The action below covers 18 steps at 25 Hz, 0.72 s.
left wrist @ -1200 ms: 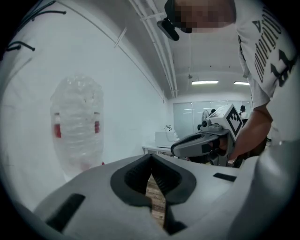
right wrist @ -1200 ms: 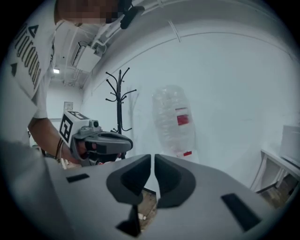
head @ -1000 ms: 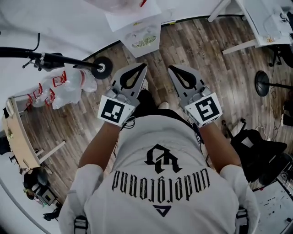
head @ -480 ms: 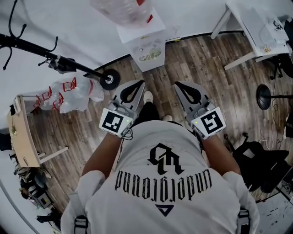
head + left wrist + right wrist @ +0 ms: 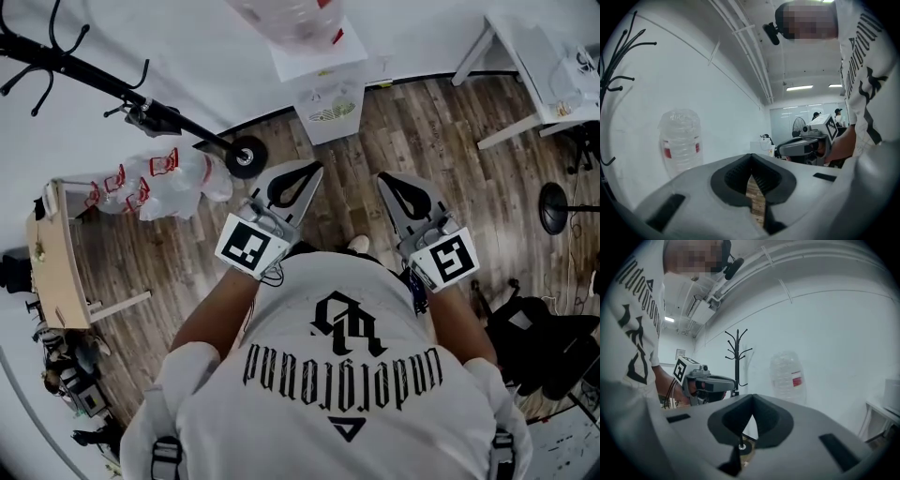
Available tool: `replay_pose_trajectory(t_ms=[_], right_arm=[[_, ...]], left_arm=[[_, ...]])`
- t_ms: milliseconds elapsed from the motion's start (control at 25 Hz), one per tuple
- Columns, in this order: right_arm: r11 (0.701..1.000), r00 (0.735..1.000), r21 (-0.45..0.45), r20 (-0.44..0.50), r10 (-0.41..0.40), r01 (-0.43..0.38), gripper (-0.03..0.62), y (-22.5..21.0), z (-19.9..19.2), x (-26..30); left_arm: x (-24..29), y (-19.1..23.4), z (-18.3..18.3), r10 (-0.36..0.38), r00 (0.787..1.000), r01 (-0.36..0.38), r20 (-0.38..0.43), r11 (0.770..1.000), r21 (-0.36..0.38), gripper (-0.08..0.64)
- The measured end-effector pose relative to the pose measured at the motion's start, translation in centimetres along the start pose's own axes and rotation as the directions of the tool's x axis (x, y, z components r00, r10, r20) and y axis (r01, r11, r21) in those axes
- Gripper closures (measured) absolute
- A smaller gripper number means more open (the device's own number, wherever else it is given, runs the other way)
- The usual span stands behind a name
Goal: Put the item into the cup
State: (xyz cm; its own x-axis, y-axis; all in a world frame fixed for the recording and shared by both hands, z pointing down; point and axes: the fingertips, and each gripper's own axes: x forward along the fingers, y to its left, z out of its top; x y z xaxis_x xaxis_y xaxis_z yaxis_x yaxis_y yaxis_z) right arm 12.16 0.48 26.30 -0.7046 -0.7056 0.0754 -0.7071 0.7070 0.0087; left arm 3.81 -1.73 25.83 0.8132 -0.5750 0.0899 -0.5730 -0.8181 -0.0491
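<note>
Wood floor [image 5: 422, 122] below; left gripper [image 5: 313, 169], right gripper [image 5: 382, 178] fingers together, empty, facing water bottle [image 5: 291, 19]; no cup visible, so mis-targeting likely.

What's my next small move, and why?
Probably look up and turn to search for the cup: the left claw and right claw are both shut and empty, held over the wood floor, and no cup or item shows in any view.
</note>
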Motion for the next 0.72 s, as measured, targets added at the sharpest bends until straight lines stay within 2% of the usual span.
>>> replay_pose_trajectory(t_ms=[80,280,720], right_arm=[[1.0,1.0,0.004,-0.003,-0.013,0.013,0.588,1.4,0.2,0.4],[0.997,0.997,0.0,0.015,-0.076,0.076,0.588,4.9,1.0,1.8],[0.974,0.973,0.003,0.033,-0.228,0.228,0.588,15.9,2.2,5.8]], left_arm=[[-1.1,-0.1,0.4,-0.021,1.0,0.021,0.0,1.0,-0.018,0.552],[-5.0,0.9,0.8,-0.081,0.997,0.081,0.009,0.997,-0.003,0.552],[-17.8,4.1,-0.1,-0.182,0.983,0.183,0.024,0.983,-0.005,0.554]])
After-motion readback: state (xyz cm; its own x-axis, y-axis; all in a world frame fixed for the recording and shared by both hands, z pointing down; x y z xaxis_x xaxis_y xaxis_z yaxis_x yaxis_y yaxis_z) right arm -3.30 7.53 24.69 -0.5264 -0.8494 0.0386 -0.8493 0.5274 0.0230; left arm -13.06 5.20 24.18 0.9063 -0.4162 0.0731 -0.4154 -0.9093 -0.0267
